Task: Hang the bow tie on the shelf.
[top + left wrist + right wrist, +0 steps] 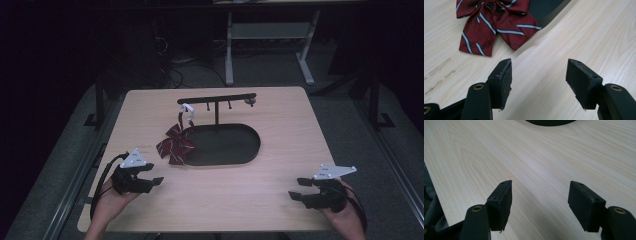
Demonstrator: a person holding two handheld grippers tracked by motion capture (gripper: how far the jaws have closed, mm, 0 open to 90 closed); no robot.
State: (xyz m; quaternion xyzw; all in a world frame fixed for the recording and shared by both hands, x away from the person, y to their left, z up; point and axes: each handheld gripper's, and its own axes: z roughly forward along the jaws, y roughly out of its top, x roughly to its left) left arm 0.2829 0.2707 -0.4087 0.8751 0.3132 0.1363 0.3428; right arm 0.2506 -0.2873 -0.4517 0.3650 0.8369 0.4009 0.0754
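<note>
In the high view, a light wooden table (215, 195) carries a dark oval tray (230, 145) with a T-shaped stand (217, 98) rising from its far side. A striped red bow tie (175, 144) lies across the tray's left rim, half on the wood, its white strap (188, 111) running up to a peg on the stand's bar. The left gripper (150, 181) sits near the table's front left, just short of the bow; the right gripper (299, 189) sits front right, well apart from the tray. Bare wood lies between them.

The left gripper view shows what the high view blurs: the bow tie's (496, 23) tails point down toward the spread jaws, apart from them, one tail overlapping the tray (549, 10) edge.

The right gripper view has spread jaws over bare table (536, 162), the tray (550, 122) far ahead, the table's edge at left.
</note>
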